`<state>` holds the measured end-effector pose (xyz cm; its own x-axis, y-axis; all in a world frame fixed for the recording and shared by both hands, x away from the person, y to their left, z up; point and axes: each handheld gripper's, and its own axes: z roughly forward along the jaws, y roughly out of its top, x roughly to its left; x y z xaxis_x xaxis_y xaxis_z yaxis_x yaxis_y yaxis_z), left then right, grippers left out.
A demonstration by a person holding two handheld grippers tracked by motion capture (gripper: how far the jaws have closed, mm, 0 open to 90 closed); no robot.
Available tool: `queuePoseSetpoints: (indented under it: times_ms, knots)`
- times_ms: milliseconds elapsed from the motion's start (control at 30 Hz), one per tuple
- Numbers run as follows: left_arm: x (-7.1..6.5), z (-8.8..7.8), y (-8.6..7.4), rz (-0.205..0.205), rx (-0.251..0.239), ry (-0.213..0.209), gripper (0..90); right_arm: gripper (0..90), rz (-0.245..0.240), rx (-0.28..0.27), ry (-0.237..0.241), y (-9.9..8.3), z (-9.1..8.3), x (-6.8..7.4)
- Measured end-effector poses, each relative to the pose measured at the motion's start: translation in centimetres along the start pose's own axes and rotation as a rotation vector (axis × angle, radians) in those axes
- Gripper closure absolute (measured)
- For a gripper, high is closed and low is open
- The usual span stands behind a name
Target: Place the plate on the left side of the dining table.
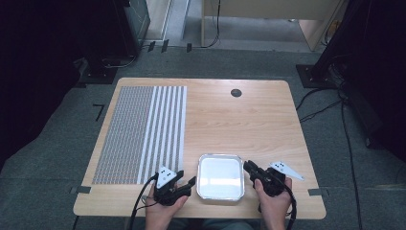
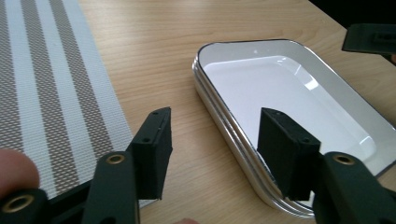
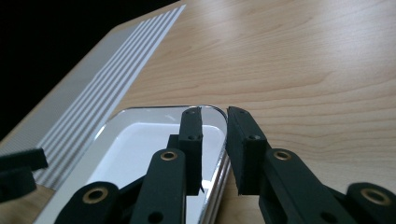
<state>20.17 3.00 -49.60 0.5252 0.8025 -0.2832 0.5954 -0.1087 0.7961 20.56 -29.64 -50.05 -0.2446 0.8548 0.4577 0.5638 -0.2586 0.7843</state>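
1. A white tray (image 1: 220, 176) with a shiny metal rim sits on the wooden table (image 1: 249, 120), near the edge closest to the person and roughly midway between the two hands.
2. A striped placemat (image 1: 141, 134) lies flat on the left part of the table, just beside the tray's left side but not touching it.
3. A small dark round cap (image 1: 236, 93) is set into the tabletop far from the person, well apart from the tray.
4. The left gripper (image 1: 184, 183) is held at the tray's left edge. In the left gripper view its jaws stand apart and straddle the tray's near rim (image 2: 233, 140): one jaw is over the bare table outside the tray, the other over the tray's white inside. Neither pad presses on the rim.
5. The right gripper (image 1: 250, 168) is held at the tray's right edge. In the right gripper view its jaws are close together with the rim (image 3: 223, 168) in the narrow gap: one jaw inside the tray, one outside over the table.
6. Whether the right pads actually press on the rim, I cannot tell.
7. Each hand wraps around its gripper's body, with a black cable (image 1: 139, 206) trailing back toward the person.
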Motion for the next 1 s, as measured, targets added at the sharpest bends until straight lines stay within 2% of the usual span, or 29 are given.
queuePoseSetpoints:
  times_ms: [67, 233, 533, 567, 767, 867, 1000]
  knots:
    - [-0.2, 0.0, 0.0, -0.002, -0.006, -0.016, 49.4, 77.1, 0.032, -0.006, 0.002, 0.0, 0.1, -0.1]
    - [-0.7, -0.1, 0.2, -0.003, -0.004, -0.041, 54.9, 78.4, 0.061, 0.005, 0.005, -0.1, 0.4, -0.2]
    - [-0.9, 0.2, 0.2, -0.051, 0.026, -0.067, 61.2, 77.3, 0.126, 0.021, 0.031, -0.3, 0.8, -0.4]
    - [-0.9, 0.3, 0.1, -0.056, 0.033, -0.073, 62.0, 77.3, 0.157, 0.023, 0.047, -0.4, 0.9, -0.6]
    - [-1.1, 0.5, 0.0, -0.054, 0.046, -0.08, 65.3, 77.5, 0.264, 0.026, 0.083, -0.5, 1.0, -1.7]
    - [-1.4, 0.6, 0.0, -0.044, 0.056, -0.081, 70.1, 79.5, 0.298, 0.035, 0.099, -0.6, 1.2, -2.1]
    - [-1.4, 0.6, -0.1, -0.041, 0.065, -0.087, 71.6, 79.9, 0.332, 0.045, 0.13, -0.7, 1.3, -2.4]
